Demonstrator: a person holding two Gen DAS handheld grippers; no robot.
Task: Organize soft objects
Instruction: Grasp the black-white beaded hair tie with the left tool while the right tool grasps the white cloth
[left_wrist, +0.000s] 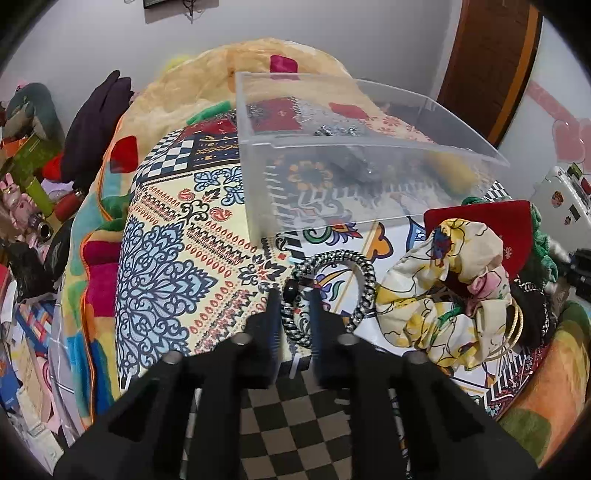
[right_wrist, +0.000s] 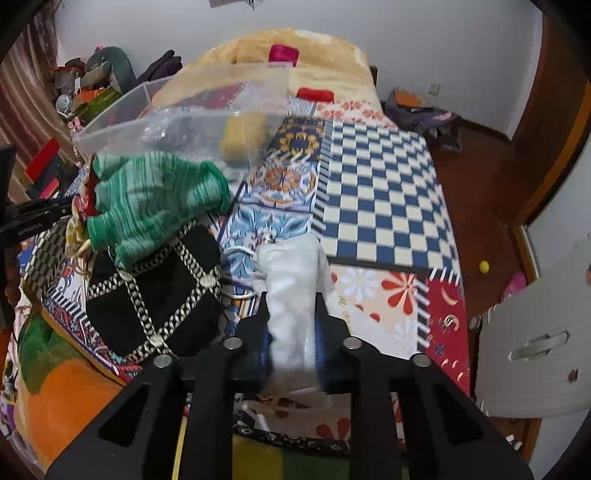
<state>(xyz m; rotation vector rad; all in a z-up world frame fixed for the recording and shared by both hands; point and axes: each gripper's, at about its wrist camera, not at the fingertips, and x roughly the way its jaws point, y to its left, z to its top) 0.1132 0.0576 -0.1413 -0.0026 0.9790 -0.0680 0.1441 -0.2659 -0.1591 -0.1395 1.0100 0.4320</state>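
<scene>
Surroundings, left gripper (left_wrist: 293, 295): clear plastic bin (left_wrist: 369, 155) ahead and slightly right, rigid, straight-walled, set on patterned bedspread (left_wrist: 166, 258); small dark and yellow items dimly seen through its wall. To the right, close by: floral fabric scrunchie (left_wrist: 443, 291), cream with yellow and black print, ruffled, lying partly over red fabric piece (left_wrist: 491, 221). Gold bangles (left_wrist: 513, 328) at scrunchie's right edge. Cluttered goods beyond bed's left side, indistinct.

Surroundings, right gripper (right_wrist: 291, 299): black pouch with braided trim (right_wrist: 155, 291) just left, soft, lattice-patterned. Green knitted item (right_wrist: 159, 199) ahead-left, ribbed, resting partly on pouch. Same clear bin farther ahead-left. Blue-and-cream checked panel of bedspread ahead-right.

Task items: black-and-white braided hair tie (left_wrist: 325, 291), ring-shaped, cord-textured, with a dark bead, lay flat on bedspread; left fingers narrowly apart and straddled its near-left arc, contact not determinable. White sheer drawstring pouch (right_wrist: 291, 280), gauzy, crumpled, silver cord at neck, was clamped between right fingers, projecting forward past fingertips.
</scene>
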